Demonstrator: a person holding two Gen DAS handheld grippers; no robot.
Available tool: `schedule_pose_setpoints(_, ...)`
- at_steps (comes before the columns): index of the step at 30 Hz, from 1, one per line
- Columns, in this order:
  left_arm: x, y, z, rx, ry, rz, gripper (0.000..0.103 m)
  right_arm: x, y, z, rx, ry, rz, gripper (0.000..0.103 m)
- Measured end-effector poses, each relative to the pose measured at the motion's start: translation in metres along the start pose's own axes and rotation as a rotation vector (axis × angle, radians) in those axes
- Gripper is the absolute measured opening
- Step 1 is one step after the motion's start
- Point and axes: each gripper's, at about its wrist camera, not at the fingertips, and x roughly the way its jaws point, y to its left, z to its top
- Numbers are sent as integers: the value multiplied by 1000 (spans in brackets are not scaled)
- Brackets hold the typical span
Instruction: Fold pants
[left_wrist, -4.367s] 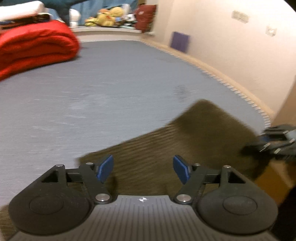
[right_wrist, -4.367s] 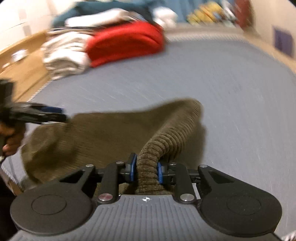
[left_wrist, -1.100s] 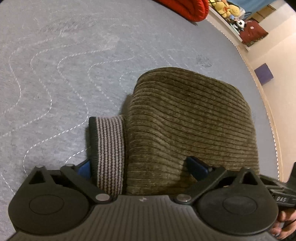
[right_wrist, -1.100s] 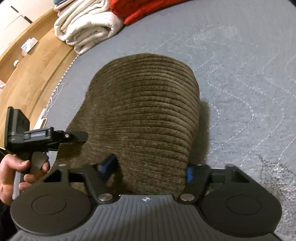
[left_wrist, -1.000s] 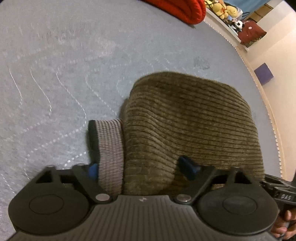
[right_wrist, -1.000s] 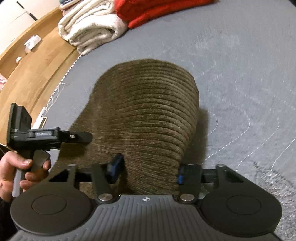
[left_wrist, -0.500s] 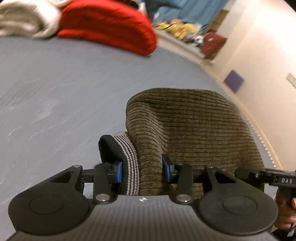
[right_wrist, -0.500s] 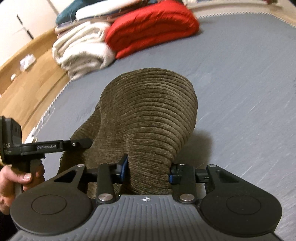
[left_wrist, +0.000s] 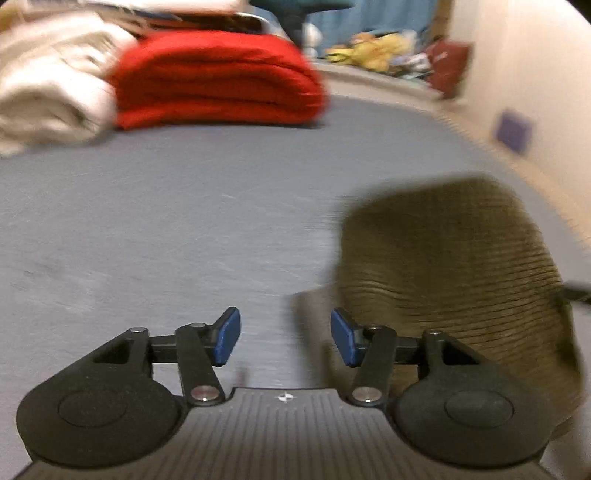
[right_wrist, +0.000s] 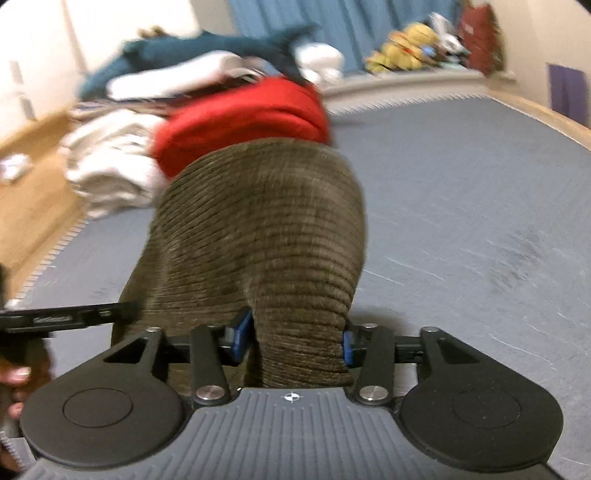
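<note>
On the grey mattress (left_wrist: 184, 229) the brown corduroy pants (right_wrist: 258, 236) sit folded into a thick bundle, one end lifted. Left gripper (left_wrist: 284, 336) is opening with only bare mattress between its blue pads, the pants just to its right. Right gripper (right_wrist: 291, 341) has the bundle's near edge between its pads, which touch it while the jaws ease apart. Judged stage: final fold done, release in progress. Next move calls for withdrawing the right gripper without dragging the layers askew
</note>
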Motion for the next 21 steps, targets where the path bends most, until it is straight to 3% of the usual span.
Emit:
schedule_pose_setpoints(2, -7, 2, 2, -47, -15, -86, 59, -1, -8, 1, 3, -43, -142, 51)
schedule_pose_setpoints(3, -13, 2, 1, -62, -22, -135, 59, -4, -11, 2, 4, -54, -152, 51)
schedule_pose_setpoints(6, -28, -8, -3, 2, -58, -255, 59, -15, -12, 4, 2, -68, -50, 51)
schedule_pose_setpoints(9, -27, -33, -10, 125, -40, -324, 58, -9, -5, -5, -64, 21, 46, 51)
schedule_pose_setpoints(11, -8, -51, -25, 248, 94, -314, 54, 15, -3, -18, -111, 199, 89, 51)
schedule_pose_setpoints(12, 3, -56, -35, 286, 165, -298, 55, 25, -1, -28, -166, 251, 68, 51)
schedule_pose_setpoints(13, 8, -60, -41, 299, 185, -285, 56, 29, 2, -34, -213, 264, 48, 51)
schedule_pose_setpoints(16, 3, -61, -34, 264, 180, -284, 57, 30, 8, -34, -234, 253, 49, 51)
schedule_pose_setpoints(17, 3, -59, -31, 230, 174, -276, 61, 29, 5, -32, -223, 246, 47, 51)
schedule_pose_setpoints(18, 1, -59, -30, 204, 163, -262, 72, 27, 1, -30, -199, 230, 48, 52)
schedule_pose_setpoints(21, 12, -54, -24, 150, 166, -257, 85, 16, -10, -35, -146, 182, 12, 70)
